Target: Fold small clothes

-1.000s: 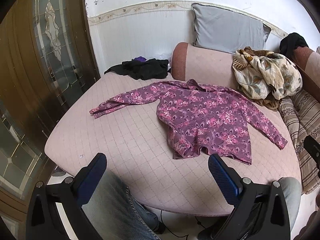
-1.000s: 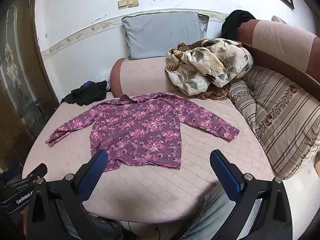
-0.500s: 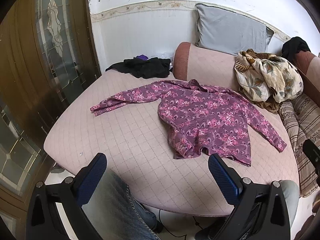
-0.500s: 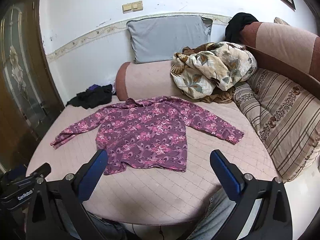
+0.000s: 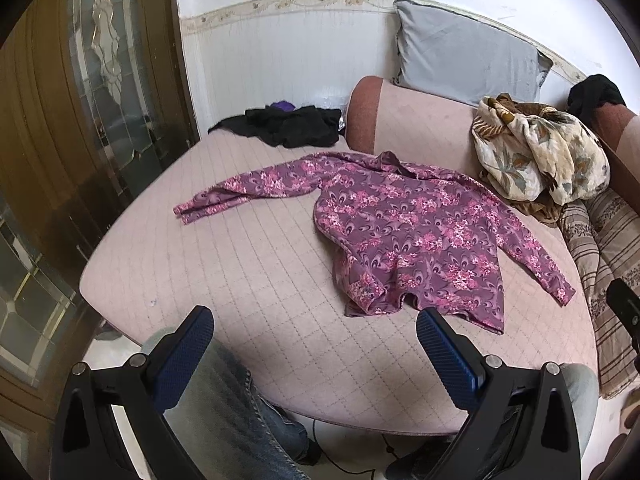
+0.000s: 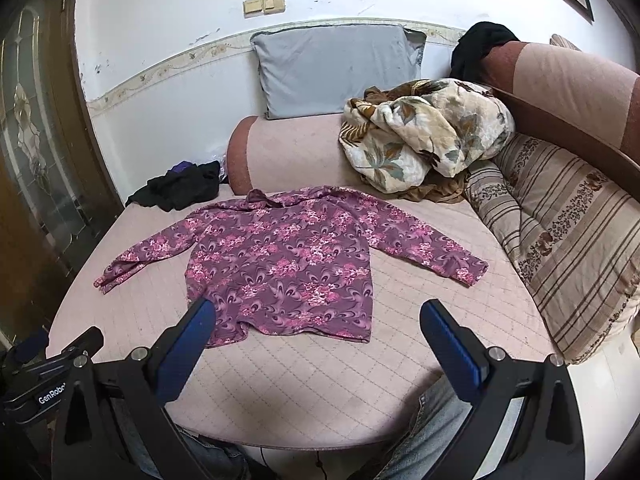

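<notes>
A purple long-sleeved top with pink flowers (image 5: 404, 236) (image 6: 288, 264) lies spread flat on the pink quilted bed (image 5: 248, 264) (image 6: 320, 372), both sleeves stretched out sideways and the collar toward the headrest. Its near left hem corner is rumpled. My left gripper (image 5: 314, 354) hovers open over the bed's near edge, just short of the hem, holding nothing. In the right wrist view my right gripper (image 6: 318, 338) is also open and empty, with its left finger (image 6: 188, 344) in front of the top's left hem corner.
A dark clothes pile (image 5: 288, 126) (image 6: 180, 188) lies at the bed's far left. A floral quilt (image 5: 540, 156) (image 6: 424, 136) and a grey pillow (image 6: 336, 68) sit by the headrest. Striped cushions (image 6: 568, 232) line the right side. A wood-and-glass door (image 5: 80, 92) stands left. A person's jeans-clad legs (image 5: 240, 412) are below.
Both grippers have moved forward and slightly up toward the bed, so the top sits closer to the fingertips. The top has not moved and both grippers stay open.
</notes>
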